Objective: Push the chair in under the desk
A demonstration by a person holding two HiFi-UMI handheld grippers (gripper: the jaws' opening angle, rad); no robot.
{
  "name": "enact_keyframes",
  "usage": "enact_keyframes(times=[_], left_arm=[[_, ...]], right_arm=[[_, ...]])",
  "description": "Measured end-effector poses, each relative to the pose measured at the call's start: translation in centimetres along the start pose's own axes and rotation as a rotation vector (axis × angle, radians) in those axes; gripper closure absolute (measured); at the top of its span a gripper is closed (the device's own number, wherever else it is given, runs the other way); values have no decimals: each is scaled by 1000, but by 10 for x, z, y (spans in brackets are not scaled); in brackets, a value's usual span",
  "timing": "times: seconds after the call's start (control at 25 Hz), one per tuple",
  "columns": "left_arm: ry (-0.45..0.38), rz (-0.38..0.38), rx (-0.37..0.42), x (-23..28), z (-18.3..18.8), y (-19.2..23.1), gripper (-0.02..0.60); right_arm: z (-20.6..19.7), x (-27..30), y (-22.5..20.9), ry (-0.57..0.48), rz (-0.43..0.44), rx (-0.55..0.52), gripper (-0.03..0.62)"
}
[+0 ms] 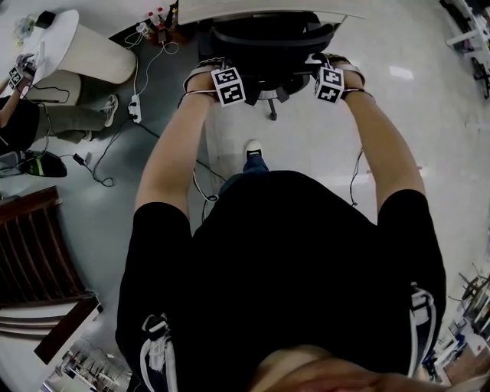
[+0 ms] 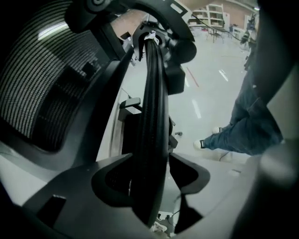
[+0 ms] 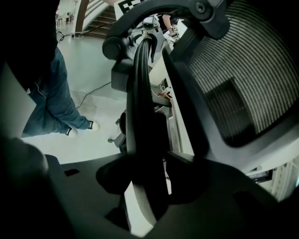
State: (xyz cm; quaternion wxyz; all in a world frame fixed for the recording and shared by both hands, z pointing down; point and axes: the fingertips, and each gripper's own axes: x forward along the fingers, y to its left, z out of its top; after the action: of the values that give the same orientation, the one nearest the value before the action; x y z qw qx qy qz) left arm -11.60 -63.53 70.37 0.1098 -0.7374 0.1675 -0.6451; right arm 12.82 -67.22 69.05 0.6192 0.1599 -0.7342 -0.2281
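Black mesh office chair (image 1: 269, 42) sits far centre, straight ahead of the person, its back right at the near edge of the white desk (image 1: 253, 8). Can't tell how far the seat goes under.

Left gripper (image 2: 150, 161) is on the left side of the chair back. Jaws spread, with the black ribbed back rim (image 2: 152, 93) running between them and a gap showing beside the rim, so no pinch. Right gripper (image 3: 148, 161) is on the right side and reads the same: jaws apart, rim between them, a light sliver on one side. Both arms reach out far.

The person's shoe (image 1: 253, 148) is on the pale floor (image 1: 321, 145) near the chair base. A power strip (image 1: 135, 107) with cables lies left of it. A seated person (image 1: 73, 119) and a white round table (image 1: 80, 46) are far left. Dark wooden slats (image 1: 31, 253) are near left.
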Motion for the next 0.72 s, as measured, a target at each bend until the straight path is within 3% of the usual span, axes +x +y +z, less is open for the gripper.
enact_keyframes(times=[0.28, 0.48, 0.72], left_arm=[[-96, 45, -106, -42, 10, -6, 342], [-180, 123, -262, -73, 10, -9, 333], [-354, 184, -450, -119, 20, -22, 333]], right_arm=[[8, -45, -2, -61, -40, 138, 358], [30, -93, -9, -233, -150, 271, 358], [48, -139, 7, -331, -225, 346, 359]])
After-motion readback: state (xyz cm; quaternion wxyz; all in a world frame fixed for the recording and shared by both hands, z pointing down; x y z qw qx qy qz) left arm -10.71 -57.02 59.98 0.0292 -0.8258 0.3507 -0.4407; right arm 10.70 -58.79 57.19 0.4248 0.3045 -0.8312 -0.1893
